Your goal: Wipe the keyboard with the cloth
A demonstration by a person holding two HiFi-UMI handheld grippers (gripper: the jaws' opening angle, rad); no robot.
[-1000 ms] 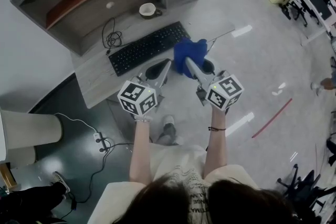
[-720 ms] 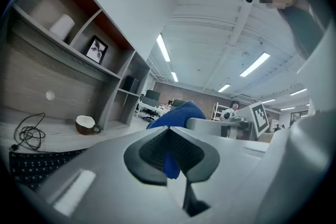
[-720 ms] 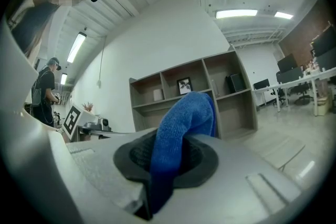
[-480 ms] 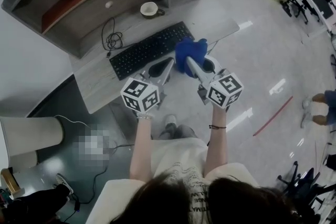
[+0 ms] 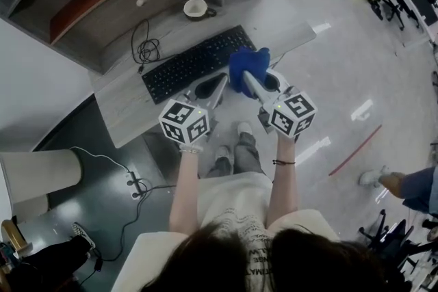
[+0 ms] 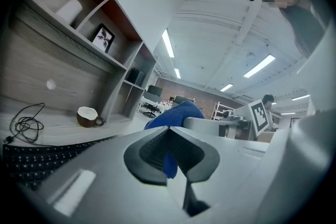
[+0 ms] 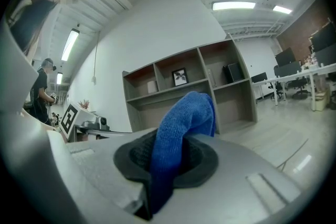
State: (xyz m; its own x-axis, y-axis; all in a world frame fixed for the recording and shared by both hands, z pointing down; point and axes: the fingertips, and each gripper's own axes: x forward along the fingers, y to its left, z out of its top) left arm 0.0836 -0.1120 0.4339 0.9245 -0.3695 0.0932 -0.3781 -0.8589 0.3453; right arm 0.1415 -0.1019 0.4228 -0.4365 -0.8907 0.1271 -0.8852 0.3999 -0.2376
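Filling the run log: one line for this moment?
right gripper: shut on blue cloth | left gripper: shut, beside it | blue cloth: held by right end of keyboard

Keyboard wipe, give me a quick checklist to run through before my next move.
1. Blue cloth clamped in right gripper: ok.
2. Left gripper shut, holding nothing: ok.
3. Keyboard has nothing lying on its keys: ok.
4. Cloth touching the keyboard: cannot tell; in the head view it sits at the keyboard's right end.
5. Cup stands apart, behind the keyboard: ok.
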